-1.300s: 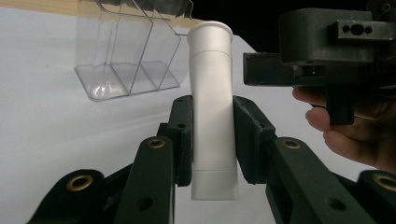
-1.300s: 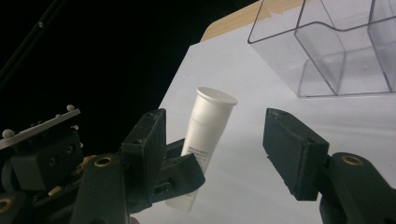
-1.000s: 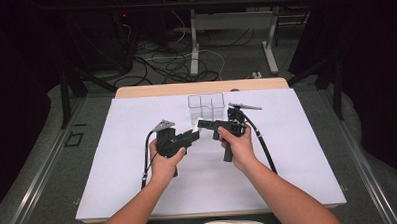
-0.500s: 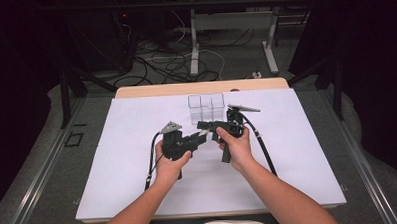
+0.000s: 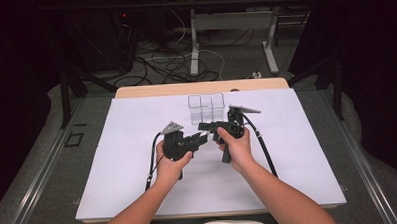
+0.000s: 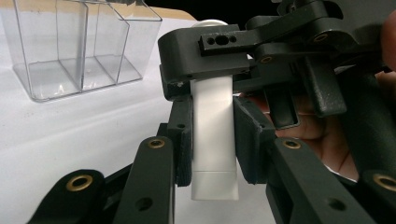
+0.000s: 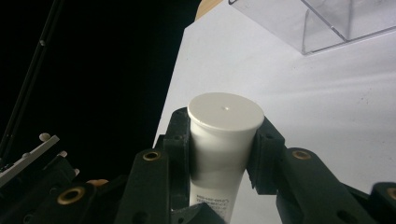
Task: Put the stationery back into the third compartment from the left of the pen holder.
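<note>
A tube was held between the left gripper and right gripper at frame centre, below the clear organizer.

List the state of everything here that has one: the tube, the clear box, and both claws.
White tube: cap on, held off the table by both claws.
Clear box: upright, empty.
Left claw: shut on the tube's flat end.
Right claw: shut just under the cap.

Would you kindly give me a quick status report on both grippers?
Left gripper and right gripper both shut on white plastic tube. Clear plastic divided organizer behind, apart. Nothing in the way.
</note>
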Tool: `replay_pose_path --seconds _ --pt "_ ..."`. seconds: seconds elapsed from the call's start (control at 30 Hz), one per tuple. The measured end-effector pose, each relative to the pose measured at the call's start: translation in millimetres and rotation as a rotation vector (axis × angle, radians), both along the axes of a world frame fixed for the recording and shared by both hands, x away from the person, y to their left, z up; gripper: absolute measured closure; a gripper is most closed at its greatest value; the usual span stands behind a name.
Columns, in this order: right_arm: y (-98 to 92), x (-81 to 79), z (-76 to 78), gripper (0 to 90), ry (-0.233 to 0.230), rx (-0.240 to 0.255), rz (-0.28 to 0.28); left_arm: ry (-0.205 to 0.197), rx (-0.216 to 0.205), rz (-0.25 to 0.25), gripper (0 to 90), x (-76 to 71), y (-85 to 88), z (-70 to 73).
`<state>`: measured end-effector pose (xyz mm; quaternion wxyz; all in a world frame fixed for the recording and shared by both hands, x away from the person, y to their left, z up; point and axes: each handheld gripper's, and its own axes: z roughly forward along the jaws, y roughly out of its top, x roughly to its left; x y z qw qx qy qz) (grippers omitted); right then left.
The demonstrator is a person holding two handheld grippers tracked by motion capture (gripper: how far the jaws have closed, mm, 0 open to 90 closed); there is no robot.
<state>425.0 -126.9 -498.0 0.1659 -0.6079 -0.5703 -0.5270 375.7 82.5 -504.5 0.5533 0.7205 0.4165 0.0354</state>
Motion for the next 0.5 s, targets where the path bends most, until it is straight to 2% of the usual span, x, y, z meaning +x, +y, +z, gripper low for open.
replay_pose_path --seconds 0.23,0.33,0.4,0.5 --pt "-0.5 0.9 -0.6 65.8 0.004 0.011 -0.002 -0.007 0.004 -0.004 70.2 -0.1 0.5 0.0" --pt "-2.0 1.4 -0.3 65.9 0.02 0.017 0.01 -0.01 0.002 -0.004 70.1 0.3 0.6 -0.5" --pt "-1.8 1.6 -0.8 65.9 0.02 0.019 0.003 -0.011 -0.008 -0.002 69.9 0.9 0.2 -1.5" --pt "-2.0 2.2 -1.9 66.0 0.017 0.019 -0.008 -0.01 -0.012 -0.004 65.0 1.5 0.0 -2.0"
